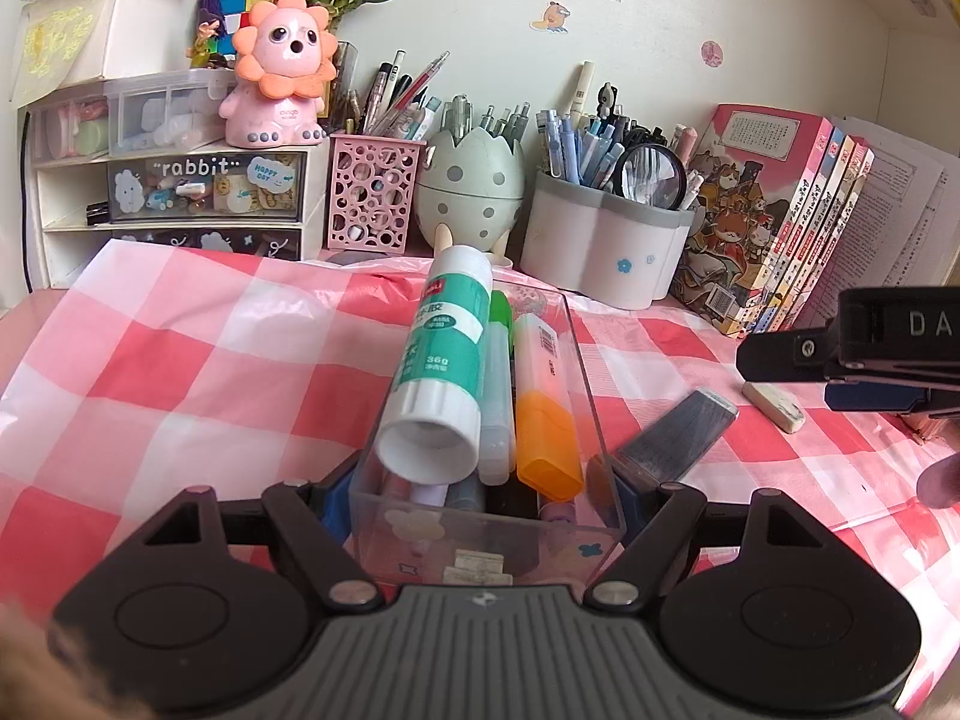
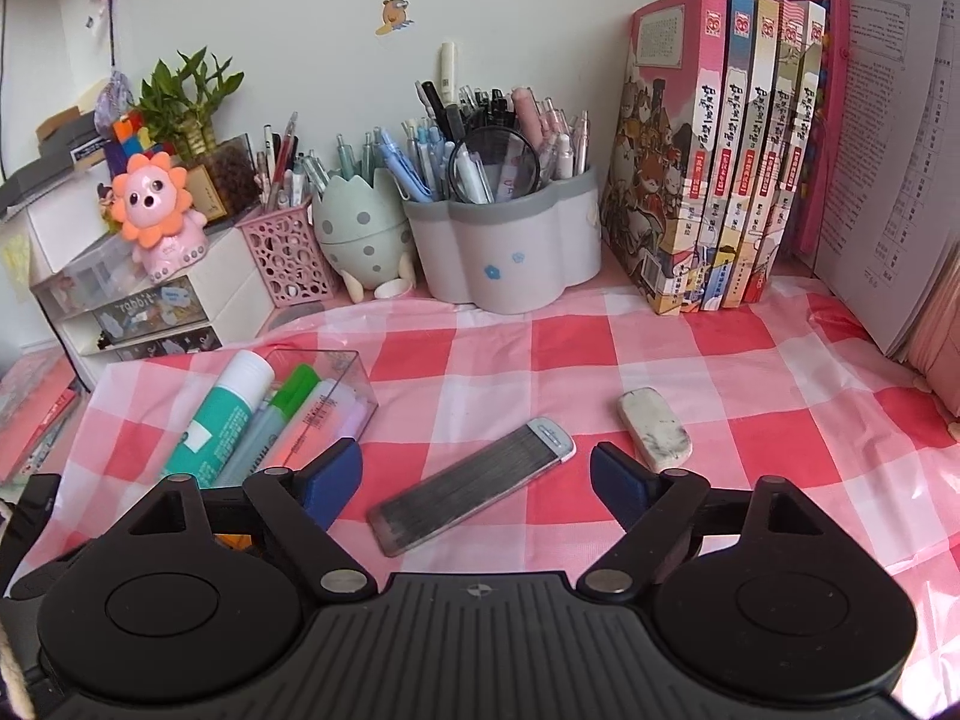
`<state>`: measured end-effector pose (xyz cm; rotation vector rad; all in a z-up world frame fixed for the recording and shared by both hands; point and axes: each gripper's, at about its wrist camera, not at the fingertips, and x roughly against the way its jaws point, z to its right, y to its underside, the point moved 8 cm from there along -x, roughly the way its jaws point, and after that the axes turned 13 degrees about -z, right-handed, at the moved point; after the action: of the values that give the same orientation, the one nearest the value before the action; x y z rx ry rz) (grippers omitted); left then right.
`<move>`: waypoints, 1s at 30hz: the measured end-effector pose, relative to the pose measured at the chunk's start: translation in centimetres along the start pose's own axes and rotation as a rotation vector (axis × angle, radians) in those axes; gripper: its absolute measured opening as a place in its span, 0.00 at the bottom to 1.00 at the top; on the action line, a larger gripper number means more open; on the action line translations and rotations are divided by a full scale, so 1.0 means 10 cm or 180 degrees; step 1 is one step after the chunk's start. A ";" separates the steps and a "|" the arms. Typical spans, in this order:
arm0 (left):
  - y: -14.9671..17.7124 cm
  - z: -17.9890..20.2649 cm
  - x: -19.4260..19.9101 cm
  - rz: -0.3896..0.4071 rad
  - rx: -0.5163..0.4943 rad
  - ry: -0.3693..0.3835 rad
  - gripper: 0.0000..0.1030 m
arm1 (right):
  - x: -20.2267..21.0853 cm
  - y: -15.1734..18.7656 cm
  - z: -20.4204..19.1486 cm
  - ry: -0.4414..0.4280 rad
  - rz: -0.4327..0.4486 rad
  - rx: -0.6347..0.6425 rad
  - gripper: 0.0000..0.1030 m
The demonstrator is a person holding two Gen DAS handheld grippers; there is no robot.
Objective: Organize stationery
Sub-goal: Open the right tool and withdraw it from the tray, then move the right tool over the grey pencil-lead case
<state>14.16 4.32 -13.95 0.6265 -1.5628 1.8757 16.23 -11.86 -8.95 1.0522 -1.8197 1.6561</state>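
Note:
My left gripper (image 1: 486,498) is shut on a clear plastic box (image 1: 480,531), its blue pads pressing both side walls at the near end. In the box lie a green-and-white glue stick (image 1: 438,360), an orange highlighter (image 1: 543,414) and a few more markers. To its right on the checked cloth lie a flat grey lead case (image 1: 672,438) and a worn white eraser (image 1: 774,405). My right gripper (image 2: 477,471) stands open, low over the lead case (image 2: 474,492), which lies slanted between its fingers without touching the pads. The eraser (image 2: 654,429) sits just beyond the right finger.
Along the back wall stand a pink mesh pen cup (image 2: 288,258), an egg-shaped holder (image 2: 360,234), a grey-white pen holder (image 2: 504,246) and a row of books (image 2: 720,168). A small drawer unit (image 1: 198,192) with a pink lion toy (image 1: 282,78) is at the back left.

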 end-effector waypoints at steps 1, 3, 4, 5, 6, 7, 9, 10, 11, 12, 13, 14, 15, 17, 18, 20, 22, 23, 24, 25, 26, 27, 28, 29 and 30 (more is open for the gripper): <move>0.00 0.00 0.00 0.0000 0.0001 0.0000 0.51 | -0.01 0.01 0.01 0.0001 -0.0011 -0.0006 0.79; 0.00 0.00 0.00 0.0000 0.0001 0.0001 0.51 | -0.02 0.03 0.02 0.0000 -0.0025 -0.0010 0.79; 0.00 0.00 0.00 0.0000 0.0001 0.0001 0.51 | -0.03 0.03 0.03 0.0003 -0.0032 -0.0011 0.79; 0.00 0.00 0.00 0.0001 0.0001 0.0001 0.51 | -0.03 0.04 0.03 0.0005 -0.0036 -0.0011 0.79; 0.00 0.00 0.00 0.0000 0.0001 0.0001 0.51 | -0.03 0.05 0.04 0.0005 -0.0038 -0.0009 0.79; 0.00 0.00 0.00 0.0000 0.0001 0.0002 0.51 | -0.03 0.05 0.04 0.0004 -0.0039 -0.0005 0.80; 0.00 0.00 0.00 0.0000 0.0001 0.0002 0.51 | -0.03 0.06 0.04 0.0007 -0.0033 0.0014 0.80; 0.00 0.00 0.00 0.0000 0.0001 0.0002 0.51 | -0.02 0.06 0.04 0.0010 -0.0030 0.0030 0.81; 0.00 0.00 0.00 0.0000 0.0001 0.0002 0.51 | -0.02 0.07 0.04 0.0016 -0.0025 0.0047 0.81; 0.00 0.00 0.00 0.0000 0.0001 0.0002 0.51 | -0.01 0.09 0.04 0.0023 -0.0019 0.0063 0.81; 0.00 0.00 0.00 0.0000 0.0001 0.0002 0.51 | -0.01 0.10 0.04 0.0029 -0.0014 0.0082 0.81; 0.00 0.00 0.00 0.0000 0.0001 0.0002 0.51 | -0.01 0.11 0.04 0.0036 -0.0010 0.0102 0.82; 0.00 0.00 0.00 0.0000 0.0002 0.0003 0.51 | -0.01 0.12 0.05 0.0044 -0.0008 0.0118 0.82; 0.00 0.00 0.00 0.0001 0.0001 0.0001 0.51 | -0.01 0.15 0.06 0.0057 -0.0013 0.0147 0.82; 0.00 0.00 0.00 0.0001 0.0002 0.0002 0.51 | -0.01 0.16 0.06 0.0060 -0.0015 0.0154 0.82; 0.00 0.00 0.00 0.0001 0.0001 0.0001 0.51 | -0.02 0.18 0.07 0.0060 -0.0021 0.0164 0.82; 0.00 0.00 0.00 0.0001 0.0002 0.0001 0.51 | -0.03 0.20 0.08 0.0058 -0.0030 0.0181 0.82; 0.00 0.00 0.00 0.0001 0.0001 0.0001 0.51 | -0.03 0.22 0.08 0.0057 -0.0035 0.0194 0.82; 0.00 0.00 0.00 0.0001 0.0001 0.0001 0.51 | -0.04 0.22 0.08 0.0057 -0.0038 0.0206 0.83; 0.00 0.00 0.00 0.0000 0.0001 0.0001 0.51 | -0.04 0.23 0.08 0.0057 -0.0041 0.0218 0.83; 0.00 0.00 0.00 0.0000 0.0001 0.0001 0.51 | -0.05 0.24 0.08 0.0056 -0.0044 0.0228 0.83; 0.00 0.00 0.00 0.0001 0.0001 0.0001 0.51 | -0.05 0.25 0.08 0.0055 -0.0049 0.0238 0.83; 0.00 0.00 0.00 0.0000 0.0001 0.0001 0.51 | -0.06 0.25 0.08 0.0056 -0.0055 0.0249 0.83; 0.00 0.00 0.00 0.0001 0.0001 0.0001 0.51 | -0.06 0.26 0.07 0.0059 -0.0059 0.0259 0.83; 0.00 0.00 0.00 0.0000 0.0001 0.0001 0.51 | -0.07 0.26 0.07 0.0062 -0.0062 0.0270 0.83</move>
<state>14.15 4.33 -13.94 0.6262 -1.5624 1.8760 14.68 -12.44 -11.19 1.0820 -1.7350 1.7393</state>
